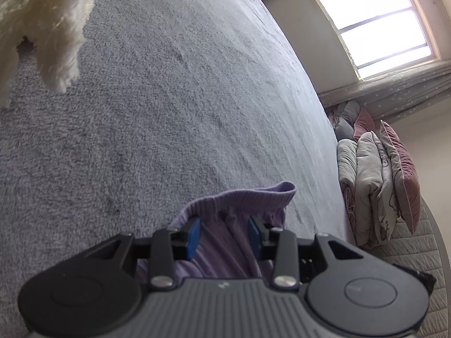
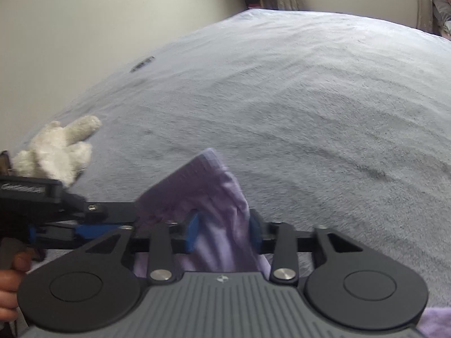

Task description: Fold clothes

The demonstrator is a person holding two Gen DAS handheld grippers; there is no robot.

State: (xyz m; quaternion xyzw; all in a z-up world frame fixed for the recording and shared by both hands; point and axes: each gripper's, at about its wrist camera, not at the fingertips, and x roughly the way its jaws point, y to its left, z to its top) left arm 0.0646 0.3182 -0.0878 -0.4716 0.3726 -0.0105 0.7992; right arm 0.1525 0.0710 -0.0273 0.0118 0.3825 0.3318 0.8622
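Here, left wrist view first: a white fluffy plush toy (image 1: 42,28) lies at the upper left on the grey fleece bed cover (image 1: 169,98). Centre bottom, the left gripper (image 1: 224,235) has its blue-padded fingers (image 1: 194,238) set apart with the lilac garment (image 1: 225,242) bunched between them; the ribbed hem stands up just beyond the fingertips. The cloth fills the gap and both pads appear to press on it, so I read this as a grip on the garment. To the right, past the bed's edge, a stack of folded quilts and pink pillows (image 1: 375,180) stands against the wall beneath a bright window (image 1: 375,25) with starred curtains.

Right wrist view: at the far left a person's hand (image 2: 10,290) holds the handle of the left gripper (image 2: 84,225), which reaches in sideways, its tip hidden behind the lilac cloth. The plush toy (image 2: 56,149) lies just behind it on the bed cover (image 2: 310,112). In the centre, the right gripper (image 2: 224,231) has its fingers (image 2: 193,232) closed in on a fold of the lilac garment (image 2: 208,197), which rises between them to a ribbed corner. The garment is thus lifted at two points, held just above the bed cover. This view is motion-blurred.
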